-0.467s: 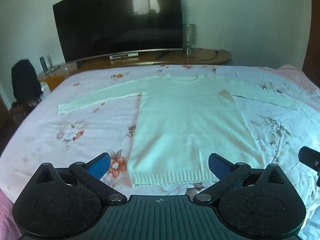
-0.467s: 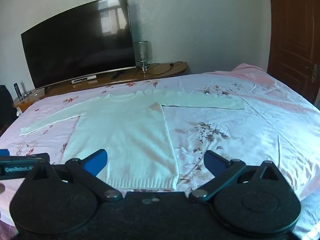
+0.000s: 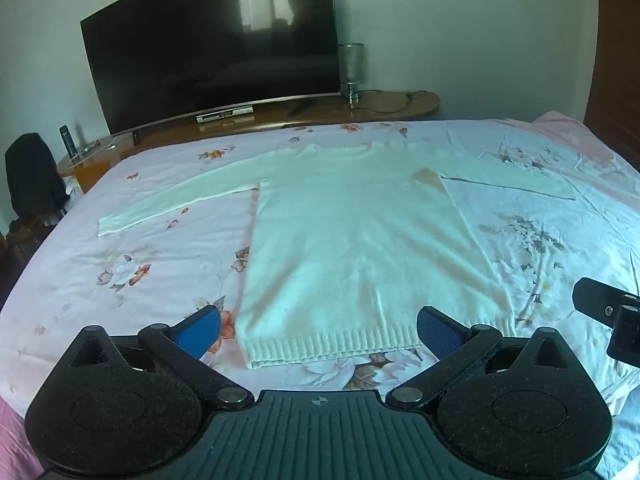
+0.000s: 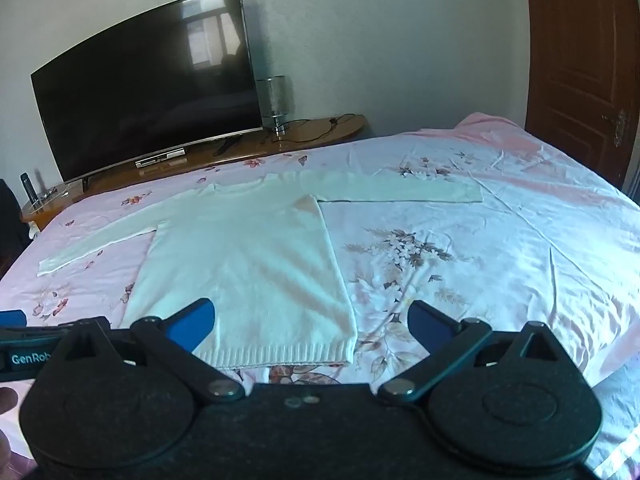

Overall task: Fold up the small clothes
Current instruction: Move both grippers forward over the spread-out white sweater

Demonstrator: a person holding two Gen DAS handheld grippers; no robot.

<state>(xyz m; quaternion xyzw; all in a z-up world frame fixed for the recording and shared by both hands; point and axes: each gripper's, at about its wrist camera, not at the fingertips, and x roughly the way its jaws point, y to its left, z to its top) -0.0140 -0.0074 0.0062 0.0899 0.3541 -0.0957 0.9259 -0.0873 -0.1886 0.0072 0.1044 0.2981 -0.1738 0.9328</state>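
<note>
A white sweater (image 3: 360, 248) lies flat mid-frame on the bed (image 3: 120, 280), sleeves spread; the left claw (image 3: 318, 330) and right claw (image 4: 310, 320) hang released above its hem; pinching the floral sheet too would likely drag it into the fold.

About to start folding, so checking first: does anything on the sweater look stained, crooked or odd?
One thing: the white sweater has a tan, stain-like patch at its right armpit, also visible from the right wrist view. Otherwise it lies flat on the bed sheet, sleeves spread out.
</note>
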